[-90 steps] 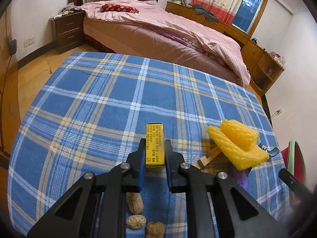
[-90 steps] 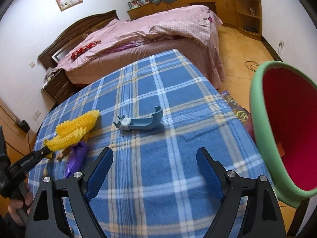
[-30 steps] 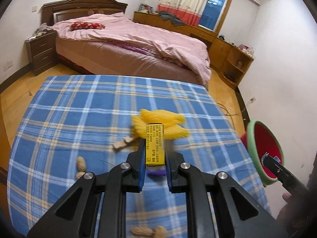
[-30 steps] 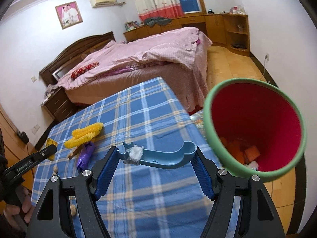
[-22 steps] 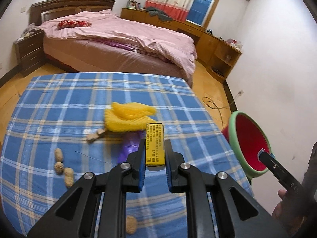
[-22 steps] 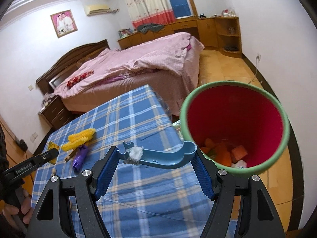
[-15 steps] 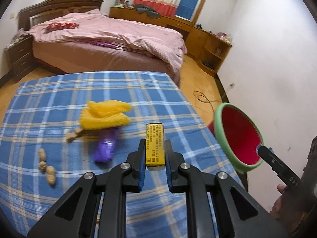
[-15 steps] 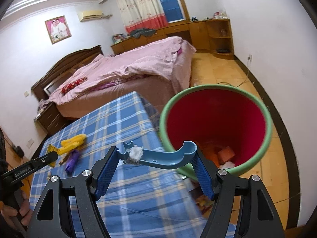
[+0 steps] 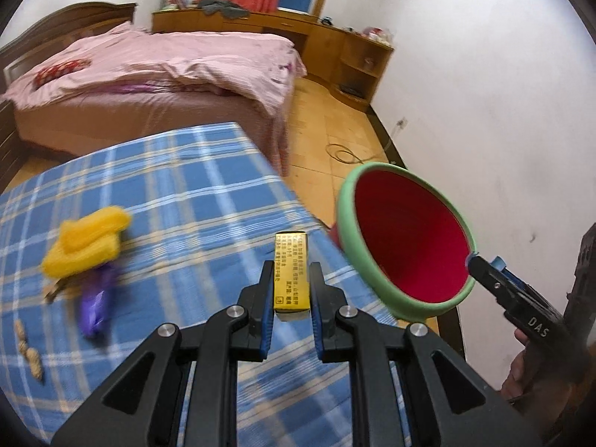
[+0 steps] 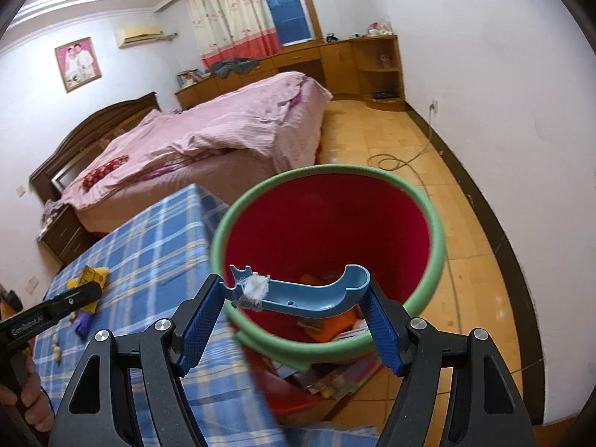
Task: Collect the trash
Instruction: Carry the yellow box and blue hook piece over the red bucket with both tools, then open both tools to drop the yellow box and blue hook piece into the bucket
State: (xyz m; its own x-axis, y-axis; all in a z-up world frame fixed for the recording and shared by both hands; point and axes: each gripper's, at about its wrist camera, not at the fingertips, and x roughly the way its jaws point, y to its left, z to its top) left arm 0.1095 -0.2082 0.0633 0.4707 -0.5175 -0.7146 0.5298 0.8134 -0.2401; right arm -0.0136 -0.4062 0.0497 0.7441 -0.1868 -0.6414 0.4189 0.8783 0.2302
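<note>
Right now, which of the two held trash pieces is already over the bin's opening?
The curved blue plastic piece in the right gripper: the red bin lies directly behind it. The left gripper's yellow box is over the tablecloth.

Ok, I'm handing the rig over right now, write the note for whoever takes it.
Left gripper: shut on the yellow box, above the table's right edge, short of the bin.
Right gripper: shut on the blue plastic piece, held over the bin's mouth.
Done: both pieces are picked up; some trash already lies in the bin.
Left: release the blue piece, then bring the box over and drop it. On the table remain the yellow foam, purple wrapper, a wooden stick and peanuts.
</note>
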